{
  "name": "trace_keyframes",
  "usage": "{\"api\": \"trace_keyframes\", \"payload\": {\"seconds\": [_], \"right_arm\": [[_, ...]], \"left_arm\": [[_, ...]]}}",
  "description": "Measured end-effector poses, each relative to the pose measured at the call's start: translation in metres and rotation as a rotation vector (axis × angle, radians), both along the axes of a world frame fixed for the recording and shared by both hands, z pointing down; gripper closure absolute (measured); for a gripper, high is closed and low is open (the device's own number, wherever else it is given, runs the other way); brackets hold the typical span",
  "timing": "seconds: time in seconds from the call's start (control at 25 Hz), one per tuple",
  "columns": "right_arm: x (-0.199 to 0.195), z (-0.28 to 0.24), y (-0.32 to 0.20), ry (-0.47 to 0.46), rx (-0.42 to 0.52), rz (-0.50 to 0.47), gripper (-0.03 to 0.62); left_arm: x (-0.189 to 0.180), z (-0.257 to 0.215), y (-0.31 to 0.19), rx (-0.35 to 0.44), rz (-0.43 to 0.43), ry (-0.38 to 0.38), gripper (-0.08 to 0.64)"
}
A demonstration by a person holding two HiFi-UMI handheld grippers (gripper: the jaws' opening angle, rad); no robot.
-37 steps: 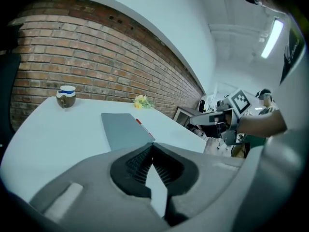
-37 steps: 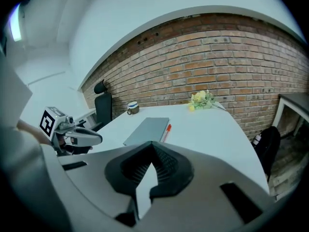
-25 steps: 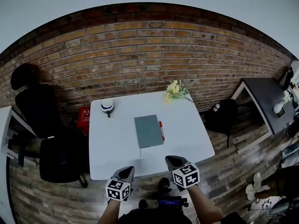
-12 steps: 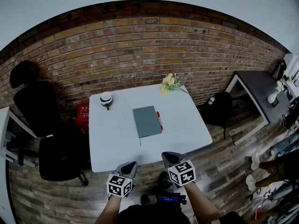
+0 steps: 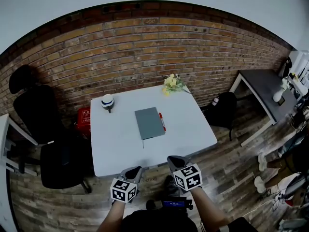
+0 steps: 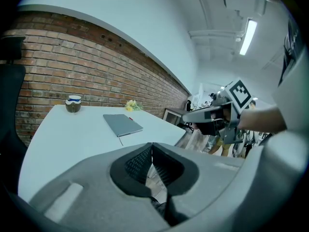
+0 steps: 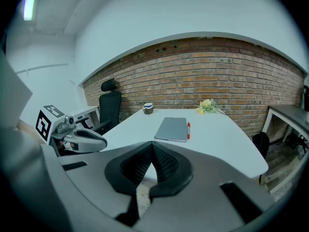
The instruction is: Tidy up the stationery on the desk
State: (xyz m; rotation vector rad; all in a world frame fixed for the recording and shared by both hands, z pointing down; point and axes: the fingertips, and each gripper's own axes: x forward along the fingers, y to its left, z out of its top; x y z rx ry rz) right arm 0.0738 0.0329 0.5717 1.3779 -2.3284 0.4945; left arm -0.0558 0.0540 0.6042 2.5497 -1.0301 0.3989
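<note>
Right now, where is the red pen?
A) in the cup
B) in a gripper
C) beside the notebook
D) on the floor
C: the pen lies on the desk, right along the right edge of the notebook.

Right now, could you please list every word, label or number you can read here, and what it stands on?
No text can be read.
Red box beside the desk: white print, too small to read.
On left tongs and right tongs: square marker patterns only, no letters.
</note>
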Motion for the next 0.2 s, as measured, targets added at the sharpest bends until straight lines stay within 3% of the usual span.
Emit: {"api": "trace_keyframes", "payload": {"seconds": [0.2], "right_arm": [[0.0026,-0.0032,0.003,-0.004,0.003,0.0,0.583]], "left_arm": [[0.0045,-0.0027,0.0033,0.002,0.006,0.001,0.548]]}}
